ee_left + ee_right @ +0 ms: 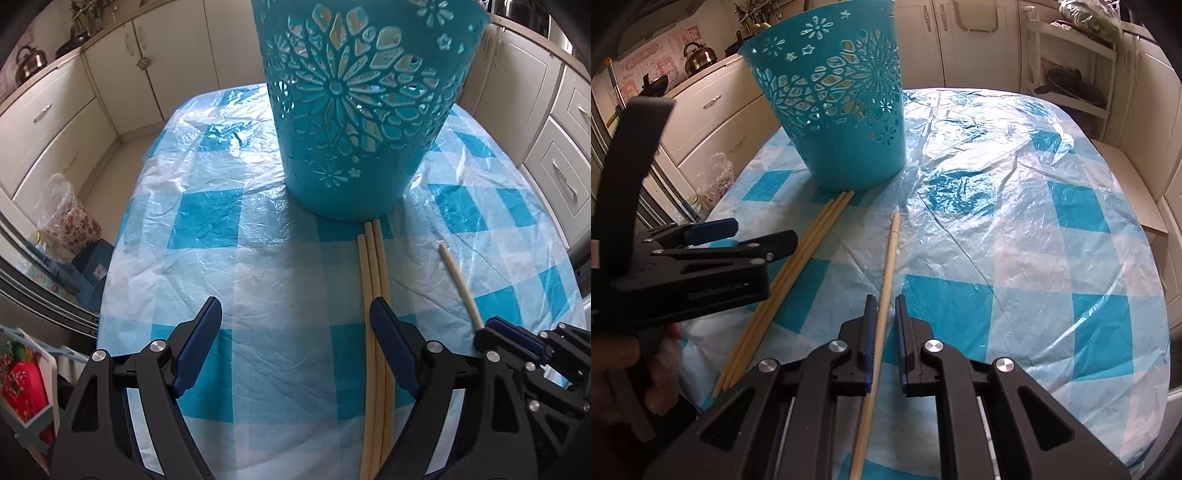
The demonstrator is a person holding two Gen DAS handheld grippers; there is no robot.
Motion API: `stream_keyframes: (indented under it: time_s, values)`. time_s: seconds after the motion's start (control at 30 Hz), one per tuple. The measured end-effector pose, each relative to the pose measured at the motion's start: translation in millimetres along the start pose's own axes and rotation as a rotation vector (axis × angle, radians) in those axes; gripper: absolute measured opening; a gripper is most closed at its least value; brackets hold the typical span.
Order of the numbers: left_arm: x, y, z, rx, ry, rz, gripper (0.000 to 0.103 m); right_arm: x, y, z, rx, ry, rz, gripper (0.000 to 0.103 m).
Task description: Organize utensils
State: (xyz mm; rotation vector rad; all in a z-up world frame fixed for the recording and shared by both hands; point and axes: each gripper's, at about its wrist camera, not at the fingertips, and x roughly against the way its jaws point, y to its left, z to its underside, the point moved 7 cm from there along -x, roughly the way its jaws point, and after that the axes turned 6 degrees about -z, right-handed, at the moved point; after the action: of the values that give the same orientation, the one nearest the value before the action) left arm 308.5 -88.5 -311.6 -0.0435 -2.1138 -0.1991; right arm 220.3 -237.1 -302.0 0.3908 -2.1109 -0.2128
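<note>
Three chopsticks [375, 295] run lengthwise from the basket [354, 110], under the wide-open left gripper [295, 314]'s right finger. Right view: single chopstick [888, 258] points at the basket, between the right gripper [884, 306]'s narrow, not visibly clamped jaws.

We are seeing a teal plastic basket [354, 122] standing upright on the checkered cloth, its wall pierced with flower and star cutouts, flaring wider toward the rim. Three pale wooden chopsticks [375, 295] are lying flat side by side, touching one another, their far tips sitting right at the basket's base; whether the tips are touching it, we are not able to tell. A fourth chopstick [886, 280] is lying apart to their right, same pale wood, roughly parallel and angled slightly, its far tip stopping short of the basket. In the right wrist view we are seeing it running lengthwise toward the camera.
</note>
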Motion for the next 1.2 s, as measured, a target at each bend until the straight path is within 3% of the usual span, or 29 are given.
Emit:
stream_keyframes:
  time_s: [0.37,0.5,0.77,0.87,1.03,1.2]
  values:
    - [-6.3,-7.9,-4.1,-0.019,0.005,0.001,0.072,5.2,-3.8,-1.0,-0.024,-0.02,-0.015,0.011]
    - [-4.6,-12.1,-6.3,-0.025,0.0,0.019,0.059,6.7,-3.5,-0.8,-0.023,-0.025,-0.015,0.011]
    - [-3.6,-17.8,-6.3,-0.04,-0.008,0.034,0.047,4.6,-5.0,-0.9,-0.026,-0.021,-0.01,0.011]
    - [-2.8,-21.4,-6.5,-0.054,-0.015,0.043,0.038,3.6,-4.6,-1.1,-0.024,-0.02,-0.009,0.011]
    - [-1.5,-32.8,-7.1,-0.085,-0.011,0.073,0.007,1.1,-6.3,-1.1,-0.028,-0.018,-0.003,0.011]
    - [2.4,-32.7,-2.4,-0.074,0.02,0.117,0.005,1.1,-9.1,-1.1,-0.036,-0.022,-0.003,0.011]
